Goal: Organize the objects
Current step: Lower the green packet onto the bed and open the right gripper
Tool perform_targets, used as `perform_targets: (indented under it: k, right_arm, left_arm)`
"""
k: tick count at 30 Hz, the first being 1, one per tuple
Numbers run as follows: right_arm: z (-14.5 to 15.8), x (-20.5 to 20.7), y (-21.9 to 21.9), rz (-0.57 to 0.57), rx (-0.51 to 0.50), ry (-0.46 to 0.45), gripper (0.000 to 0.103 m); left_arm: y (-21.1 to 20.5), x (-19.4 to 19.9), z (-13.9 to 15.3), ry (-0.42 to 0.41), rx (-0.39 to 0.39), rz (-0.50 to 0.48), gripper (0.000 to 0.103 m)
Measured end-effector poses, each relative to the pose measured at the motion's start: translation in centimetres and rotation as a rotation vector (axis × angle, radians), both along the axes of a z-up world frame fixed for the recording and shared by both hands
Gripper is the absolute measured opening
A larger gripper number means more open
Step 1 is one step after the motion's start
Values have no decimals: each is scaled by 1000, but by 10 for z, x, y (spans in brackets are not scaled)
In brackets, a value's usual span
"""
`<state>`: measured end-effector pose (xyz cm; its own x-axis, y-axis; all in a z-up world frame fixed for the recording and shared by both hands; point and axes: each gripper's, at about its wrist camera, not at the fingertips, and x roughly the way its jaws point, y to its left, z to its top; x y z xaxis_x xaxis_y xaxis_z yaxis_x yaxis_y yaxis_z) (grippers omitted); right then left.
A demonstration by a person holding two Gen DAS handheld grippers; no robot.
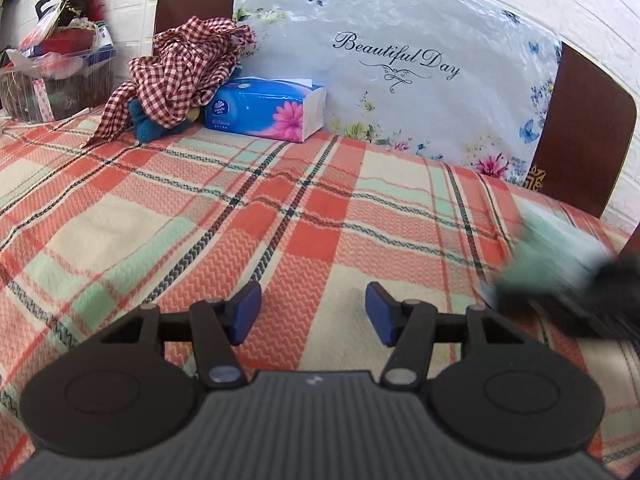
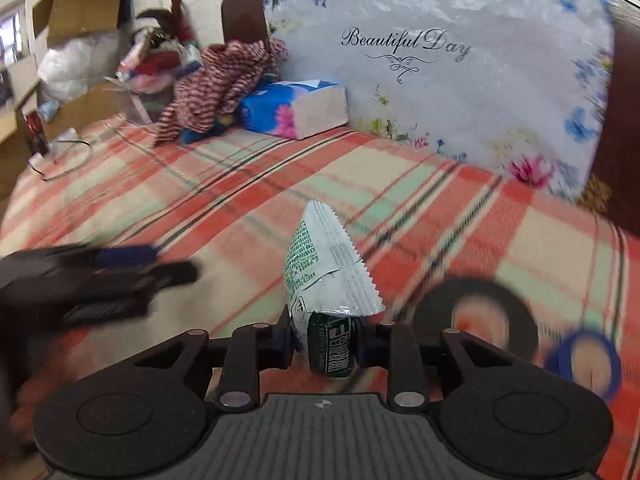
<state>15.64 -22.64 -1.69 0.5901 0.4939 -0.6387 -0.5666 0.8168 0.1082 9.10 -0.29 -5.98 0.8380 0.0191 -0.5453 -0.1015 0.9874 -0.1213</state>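
The right gripper (image 2: pixel 326 344) pinches a small green-and-white snack packet (image 2: pixel 328 280). Its pads press on the dark green lower end of the packet, and the crimped, saw-toothed white end sticks up and away toward twelve o'clock, above the plaid blanket (image 2: pixel 400 184).

The left gripper (image 1: pixel 314 314) hovers over the same plaid blanket with its blue pads (image 1: pixel 246 312) spread apart and only cloth showing between them. From its camera, the packet and the other gripper appear as a pale green and black blur at about three o'clock. From the right camera, the left gripper is a dark smear at about nine o'clock.

Just right of the right gripper, at about four o'clock in its view, a black ring (image 2: pixel 476 316) and a smaller blue ring (image 2: pixel 586 364) lie on the blanket, both blurred, the blue one just beside the black.

At the far side, toward eleven o'clock, a blue tissue pack (image 1: pixel 266 108) lies against a large floral pillow (image 1: pixel 400 60) printed "Beautiful Day". A red checked cloth (image 1: pixel 184 64) is heaped just left of the tissue pack, draped over a blue plush toy (image 1: pixel 146 122). Further left sits a clear basket (image 1: pixel 56 88) of odds and ends.
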Motion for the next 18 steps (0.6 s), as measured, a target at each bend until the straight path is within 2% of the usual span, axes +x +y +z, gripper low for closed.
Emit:
perform_targets:
  k: [2,3,5,7,8,9,11,12,15,18]
  right_arm:
    - [4,-42,-28,-34,31,-2,28]
    - [7,-66,-41,-65,-16,-57,28]
    - [10,-109,-58,-123,-221,-210,28]
    - [5,-137,-74,-189,-465,-312,29]
    - [2,-145,-81,-209,-549,-330,36]
    - [1,-152,-87,-212,-589,-321,53]
    - [5,-169,-96,-171,-549,-266,74]
    - [9,-179,-99,-132,-490,-244,78]
    - [18,-197,-109,-90,-302,-175,78]
    - [23,-196,-134,-187,-116,-114,78]
  left_arm:
    - [-5,1,-1,5,28,-8,63]
    - [-7,1,-1,9,42,-11,64]
    - [-11,2,-1,19,69,-12,64]
    - [-17,3,0,39,106,-11,64]
    - [-20,2,2,56,111,-10,64]
    - [-23,-1,5,74,87,-9,64]
    - [-33,-13,15,97,-9,-41,64]
    - [-40,-20,20,104,-61,-73,64]
    - [-69,-40,35,130,-158,-176,64]
    - [-100,-53,47,195,-238,-311,64]
